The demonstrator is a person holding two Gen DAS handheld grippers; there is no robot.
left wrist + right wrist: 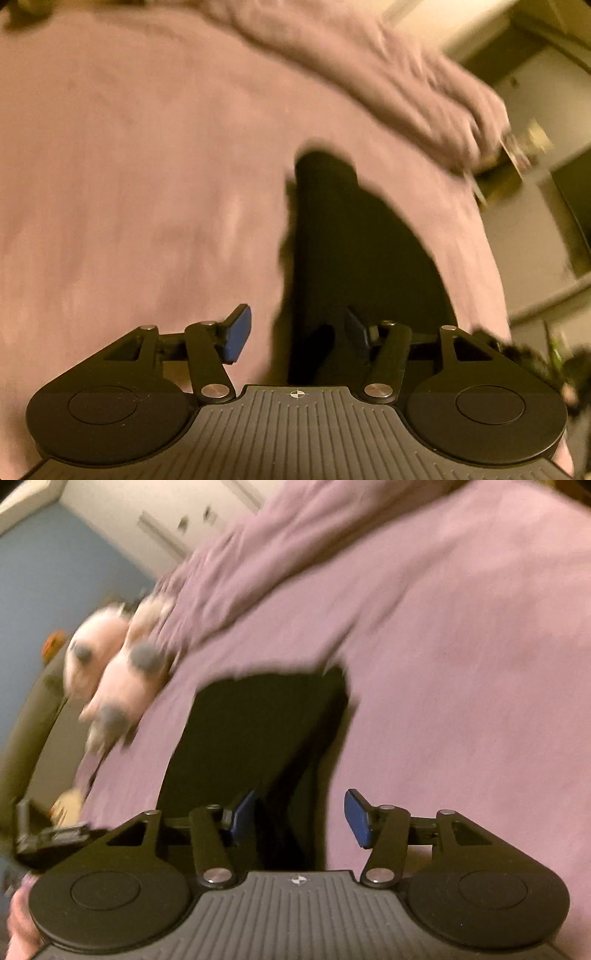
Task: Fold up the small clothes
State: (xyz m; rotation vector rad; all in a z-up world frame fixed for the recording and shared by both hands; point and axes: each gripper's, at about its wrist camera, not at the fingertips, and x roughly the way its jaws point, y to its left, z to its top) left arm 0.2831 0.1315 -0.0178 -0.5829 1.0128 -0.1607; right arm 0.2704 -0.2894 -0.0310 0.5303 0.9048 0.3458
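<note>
A small black garment (351, 251) lies flat on a pink-purple bedsheet (147, 166). In the left wrist view it runs from the middle of the frame down between the fingers. My left gripper (297, 338) is open, with its right finger over the garment's near end and its left finger over bare sheet. In the right wrist view the black garment (258, 731) lies ahead and reaches under the fingers. My right gripper (301, 819) is open over the garment's near edge. Both views are blurred.
A rumpled ridge of the same sheet (406, 85) runs along the far side of the bed. A pink soft toy with grey spots (114, 668) lies at the bed's left edge in the right wrist view. Walls and furniture (546, 110) stand beyond the bed.
</note>
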